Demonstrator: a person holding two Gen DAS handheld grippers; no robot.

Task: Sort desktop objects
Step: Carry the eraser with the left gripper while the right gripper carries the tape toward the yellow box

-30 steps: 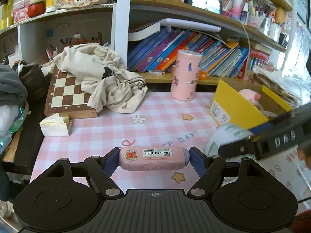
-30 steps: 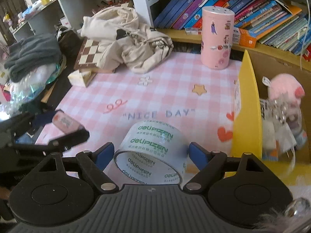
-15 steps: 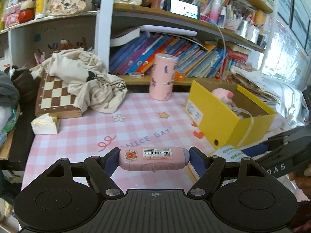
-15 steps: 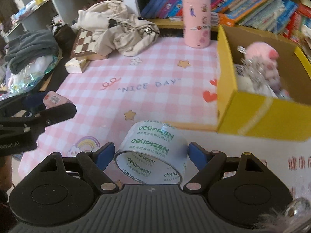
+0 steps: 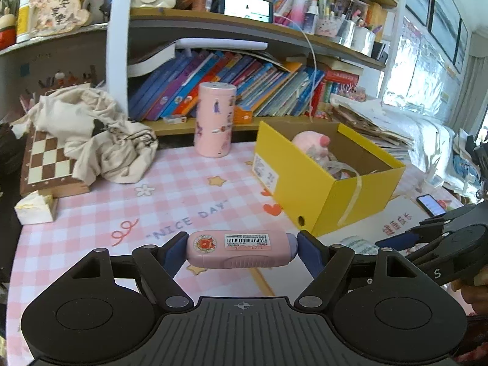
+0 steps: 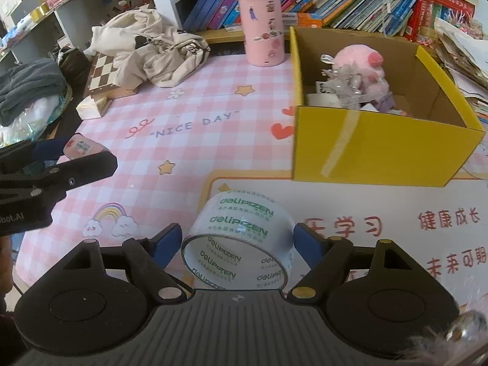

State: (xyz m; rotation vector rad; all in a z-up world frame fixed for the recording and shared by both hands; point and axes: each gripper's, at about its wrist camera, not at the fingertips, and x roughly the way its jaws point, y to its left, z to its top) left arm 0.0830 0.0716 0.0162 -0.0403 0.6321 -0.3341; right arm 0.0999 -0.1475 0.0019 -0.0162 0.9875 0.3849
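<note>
Both hands have swung toward the yellow box (image 5: 323, 195): left gripper (image 5: 242, 248) clamps a pink case (image 5: 241, 249), right gripper (image 6: 238, 244), jaws closing, squeezes a tape roll (image 6: 241, 241), lower centre.

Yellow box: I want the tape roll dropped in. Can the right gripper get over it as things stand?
Probably yes. The right gripper, its jaws closing on the tape roll, faces the yellow box, whose top is open, with nothing between them.

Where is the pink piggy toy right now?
The pink piggy toy sits inside the yellow box, on the right of the right wrist view, just right of the tall pink can.
</note>
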